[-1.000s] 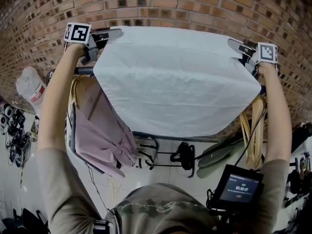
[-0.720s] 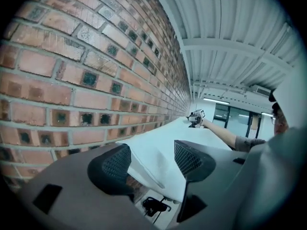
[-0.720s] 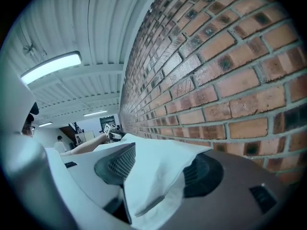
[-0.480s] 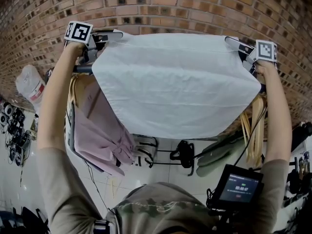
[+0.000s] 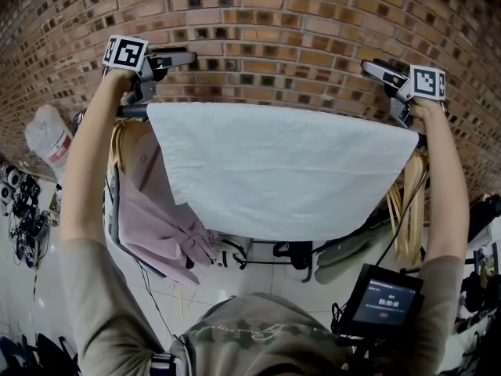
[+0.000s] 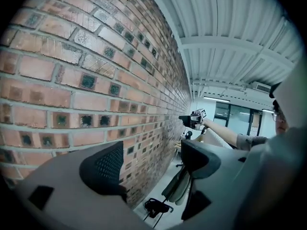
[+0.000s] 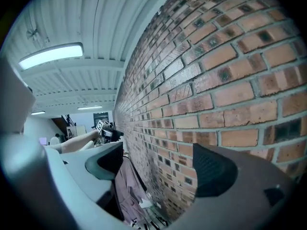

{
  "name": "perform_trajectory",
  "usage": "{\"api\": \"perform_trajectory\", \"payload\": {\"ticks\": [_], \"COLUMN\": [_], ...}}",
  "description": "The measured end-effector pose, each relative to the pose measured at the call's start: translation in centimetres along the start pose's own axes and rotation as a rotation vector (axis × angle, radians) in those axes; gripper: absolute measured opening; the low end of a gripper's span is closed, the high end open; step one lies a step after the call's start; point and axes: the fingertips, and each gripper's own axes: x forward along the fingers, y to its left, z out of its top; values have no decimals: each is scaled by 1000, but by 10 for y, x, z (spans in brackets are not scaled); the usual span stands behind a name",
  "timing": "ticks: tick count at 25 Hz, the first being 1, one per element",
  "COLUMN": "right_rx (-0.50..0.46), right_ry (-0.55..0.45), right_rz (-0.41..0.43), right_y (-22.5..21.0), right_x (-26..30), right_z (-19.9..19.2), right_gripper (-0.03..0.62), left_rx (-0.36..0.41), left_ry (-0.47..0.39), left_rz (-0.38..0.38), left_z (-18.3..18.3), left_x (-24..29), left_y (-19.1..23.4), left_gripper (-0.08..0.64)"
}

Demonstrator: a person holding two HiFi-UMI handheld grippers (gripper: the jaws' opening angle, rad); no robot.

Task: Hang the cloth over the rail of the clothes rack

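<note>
The white cloth (image 5: 282,167) lies draped over the dark rail (image 5: 131,112) of the clothes rack, its top edge along the rail and its front half hanging down. My left gripper (image 5: 186,56) is above the cloth's left corner, apart from it. Its jaws have just been opening and hold nothing. My right gripper (image 5: 373,68) stays above the right corner, also just opened and empty. In the left gripper view the left gripper (image 6: 151,164) shows only brick wall between its pads, as does the right gripper (image 7: 160,164) in its own view.
A brick wall (image 5: 266,22) stands close behind the rail. A pink garment (image 5: 160,218) hangs on the rack at the left, beige straps (image 5: 407,210) at the right. Black items (image 5: 293,253) lie on the floor below. A small screen (image 5: 383,300) sits at my chest.
Both grippers held the cloth's upper corners stretched above the rail; their jaws opened, the top edge dropped, and the cloth now rests over the rail. The hands stayed in place.
</note>
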Motion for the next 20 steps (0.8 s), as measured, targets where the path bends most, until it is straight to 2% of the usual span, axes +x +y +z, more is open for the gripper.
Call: {"api": "perform_trajectory", "payload": {"ticks": [2, 4, 9, 10, 11, 12, 13, 14, 18, 20], "right_rx": [-12, -20, -57, -80, -108, -131, -146, -158, -241, -271], "right_ry": [-27, -61, -133, -135, -141, -157, -177, -194, -188, -171], "right_rz": [67, 73, 149, 153, 153, 152, 156, 169, 208, 211], "right_y": [9, 10, 27, 30, 32, 34, 36, 40, 56, 65], "right_x": [3, 0, -3, -5, -8, -11, -13, -15, -15, -15], "right_z": [3, 9, 25, 26, 28, 31, 36, 40, 42, 42], "right_gripper": [437, 436, 434, 414, 251, 140, 36, 8, 8, 8], "left_rx": [-4, 5, 106, 130, 160, 186, 202, 210, 283, 308], "left_ry": [-18, -31, -64, -75, -84, -96, -109, -122, -186, -227], "left_rz": [-8, 3, 46, 51, 58, 61, 55, 44, 13, -51], "left_z": [2, 4, 17, 21, 25, 30, 34, 37, 53, 63], "left_x": [0, 0, -7, -9, -11, -13, -14, -14, -20, -25], "left_y": [-2, -2, -3, -5, -7, -10, -13, -16, -32, -51], "left_gripper": [374, 373, 370, 325, 163, 16, 6, 6, 6, 6]}}
